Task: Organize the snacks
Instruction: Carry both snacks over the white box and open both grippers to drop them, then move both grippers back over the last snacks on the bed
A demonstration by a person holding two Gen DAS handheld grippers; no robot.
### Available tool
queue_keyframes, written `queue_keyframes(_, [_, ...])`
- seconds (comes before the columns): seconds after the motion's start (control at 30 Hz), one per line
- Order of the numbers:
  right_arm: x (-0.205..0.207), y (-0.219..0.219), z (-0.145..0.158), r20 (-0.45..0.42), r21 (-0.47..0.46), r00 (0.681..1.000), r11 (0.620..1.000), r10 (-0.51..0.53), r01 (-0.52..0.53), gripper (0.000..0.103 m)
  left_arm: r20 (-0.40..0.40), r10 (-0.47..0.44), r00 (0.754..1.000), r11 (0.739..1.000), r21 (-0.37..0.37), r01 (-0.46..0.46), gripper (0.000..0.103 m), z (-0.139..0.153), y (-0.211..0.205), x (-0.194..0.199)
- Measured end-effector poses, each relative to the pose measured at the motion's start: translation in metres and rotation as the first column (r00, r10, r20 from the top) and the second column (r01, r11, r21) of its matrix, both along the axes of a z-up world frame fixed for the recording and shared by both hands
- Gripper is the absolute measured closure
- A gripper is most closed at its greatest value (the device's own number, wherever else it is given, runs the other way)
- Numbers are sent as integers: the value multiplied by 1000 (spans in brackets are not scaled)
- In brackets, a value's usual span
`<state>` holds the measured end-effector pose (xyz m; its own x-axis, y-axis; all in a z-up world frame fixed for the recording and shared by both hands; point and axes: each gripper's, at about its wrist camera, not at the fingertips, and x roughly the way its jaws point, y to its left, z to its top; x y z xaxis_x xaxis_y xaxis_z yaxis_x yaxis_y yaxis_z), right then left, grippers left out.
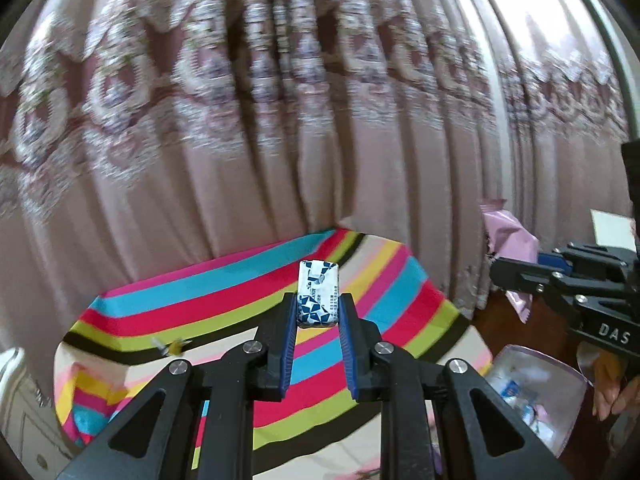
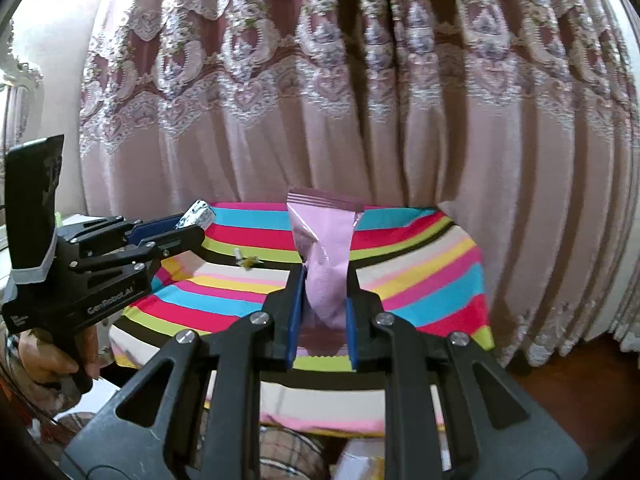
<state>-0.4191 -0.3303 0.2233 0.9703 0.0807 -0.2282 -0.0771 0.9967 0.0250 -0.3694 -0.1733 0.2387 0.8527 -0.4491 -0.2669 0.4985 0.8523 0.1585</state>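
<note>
My left gripper (image 1: 318, 312) is shut on a small white and blue wrapped candy (image 1: 318, 292), held above the striped cloth (image 1: 200, 300). From the right wrist view the same left gripper (image 2: 188, 228) shows at the left, with the candy (image 2: 195, 215) sticking out of its tips. My right gripper (image 2: 323, 300) is shut on a pink snack packet (image 2: 326, 256) that stands upright between the pads. In the left wrist view the right gripper (image 1: 500, 276) enters from the right edge with the pink packet (image 1: 508, 236) in it.
A pink lace-patterned curtain (image 2: 320, 100) hangs close behind the striped cloth (image 2: 420, 272). A small yellow wrapped sweet (image 2: 248, 262) lies on the cloth. A clear container (image 1: 532, 392) holding wrapped items sits low at the right of the left wrist view. A hand (image 2: 52, 356) grips the left handle.
</note>
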Motion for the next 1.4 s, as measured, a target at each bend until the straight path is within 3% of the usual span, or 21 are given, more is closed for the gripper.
queue_keyframes(0.2, [-30,-44,-16,-35,10,993,994,-109,110,81,-18,-150,989,986,74,151,82,-9,-57,-24])
queue_keyframes(0.33, [-49,-75,-33,-92,16,980,983,-178,180,81,-83,-262,962,957,106,270,82,-24,-94,-36])
queue_keyframes(0.53, [-74,-111,-69,-216,23,941,962,-260,271,81,-220,-392,893,894,138,426,82,-55,-146,-48])
queue_keyframes(0.7, [-85,-140,-100,-341,36,886,938,-314,345,80,-338,-470,816,827,154,540,81,-88,-181,-56])
queue_keyframes(0.73, [-85,-143,-105,-366,34,875,935,-317,353,77,-371,-487,790,809,148,568,79,-96,-187,-54])
queue_keyframes(0.77, [-83,-147,-109,-387,32,864,931,-323,363,71,-413,-502,760,789,140,598,63,-104,-194,-51])
queue_keyframes(0.8, [-81,-151,-114,-402,35,853,925,-334,379,50,-463,-500,732,777,134,616,40,-116,-201,-45])
queue_keyframes(0.83, [-80,-154,-117,-410,42,847,921,-338,387,26,-483,-481,731,789,126,602,31,-124,-201,-39])
queue_keyframes(0.87, [-78,-156,-118,-411,55,846,917,-339,395,21,-491,-463,738,807,111,580,25,-129,-197,-32])
queue_keyframes(0.97, [-69,-151,-116,-402,67,862,929,-309,364,20,-505,-421,753,847,77,526,25,-135,-175,-6])
queue_keyframes(1.03, [-50,-143,-114,-411,54,867,942,-280,330,20,-493,-383,781,880,61,470,22,-137,-151,15])
queue_keyframes(1.13, [-5,-116,-113,-431,54,880,968,-198,244,20,-486,-254,836,947,49,316,19,-150,-98,62])
queue_keyframes(1.2, [36,-88,-116,-451,52,885,986,-121,161,20,-504,-155,850,976,55,210,19,-160,-63,100])
queue_keyframes(1.3, [115,-35,-128,-484,34,875,999,4,14,20,-526,6,851,997,65,33,19,-173,-3,160])
queue_keyframes(1.4, [199,14,-143,-539,60,835,993,114,-97,20,-543,162,824,987,71,-146,19,-181,63,212])
